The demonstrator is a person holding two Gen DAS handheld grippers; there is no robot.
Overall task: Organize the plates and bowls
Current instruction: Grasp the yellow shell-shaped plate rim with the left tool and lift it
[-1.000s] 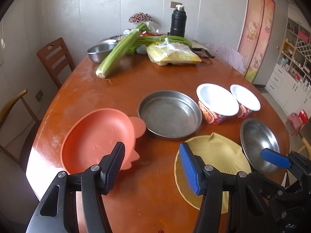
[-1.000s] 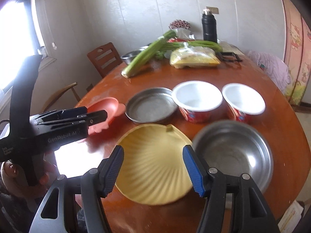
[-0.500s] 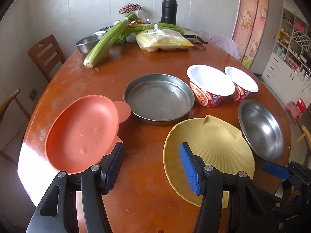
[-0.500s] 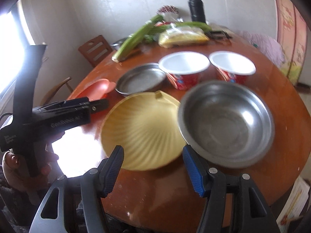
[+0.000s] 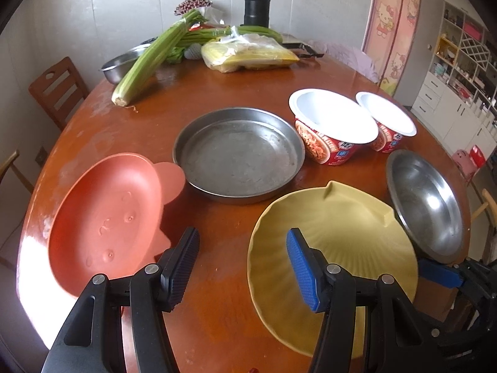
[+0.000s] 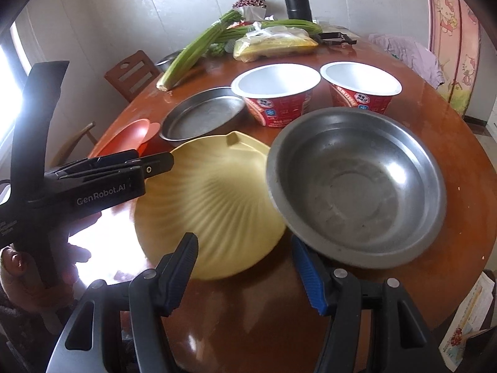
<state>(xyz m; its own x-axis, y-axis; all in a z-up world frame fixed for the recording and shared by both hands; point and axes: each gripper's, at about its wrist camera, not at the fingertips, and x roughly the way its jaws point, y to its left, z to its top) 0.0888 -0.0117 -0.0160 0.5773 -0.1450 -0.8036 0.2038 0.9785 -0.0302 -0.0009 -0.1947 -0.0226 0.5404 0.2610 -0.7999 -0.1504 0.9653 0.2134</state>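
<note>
While both claws, left [image 5: 242,264] and right [image 6: 245,272], gape holding nothing, the round steel bowl [image 6: 357,186] overlaps the scalloped yellow plastic plate [image 6: 205,205] on the brown wooden desk [image 6: 459,143], both bare inside.

Glossy wooden table [image 5: 223,310], dull scuffed metal pan [image 5: 239,155], shinier steel bowl [image 6: 357,186], and seemingly matt plastic yellow plate [image 6: 205,199].

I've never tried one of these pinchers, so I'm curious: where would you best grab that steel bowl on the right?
Probably by the thin near rim of the steel bowl, from the front edge of the table. One finger goes inside, one outside. The open right gripper already faces that rim, which overlaps the yellow plate.
</note>
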